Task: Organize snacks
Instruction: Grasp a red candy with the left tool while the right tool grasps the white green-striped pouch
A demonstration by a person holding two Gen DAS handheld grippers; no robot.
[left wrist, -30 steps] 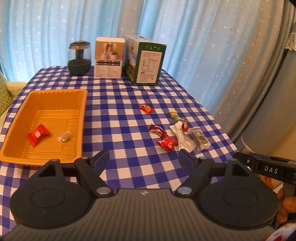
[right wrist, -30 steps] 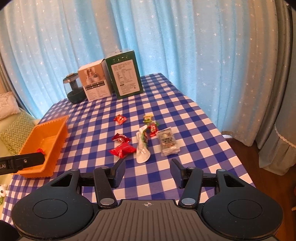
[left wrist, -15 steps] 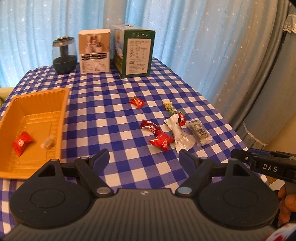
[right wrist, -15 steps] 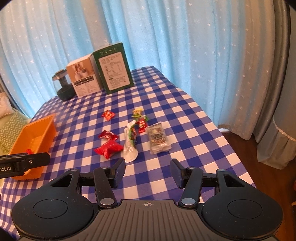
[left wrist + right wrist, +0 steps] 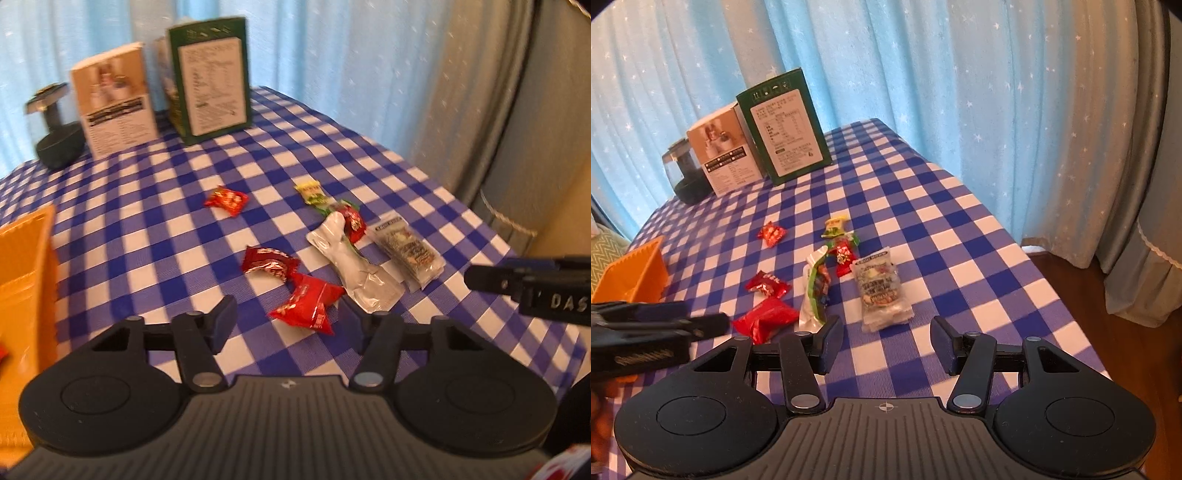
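Two sets of tongs, both spread wide and holding nothing, and the big change over the last second is that the left tongs have swung off the orange tray and dropped in close on the loose snacks. A second ago the whole tray was in the left view; now only its near wall shows at the left edge, and the red packet sits right between the left tips, practically touching the right-hand one. The right tongs have drifted in too, hanging just short of the clear bag and the white pouch. Everything else on the checked worktop looks unmoved: a crinkled dark-red wrapper just behind the red packet, a small red candy farther back on its own, a yellow-green sachet and a red-green one tucked against the pouch's top. The two boxes and the dark jar stay at the back, not part of this. My read: the left side is lining up a pinch on the red packet for the tray, with most of the snacks still to move. Left view is motion-blurred, so contact is hard to call.
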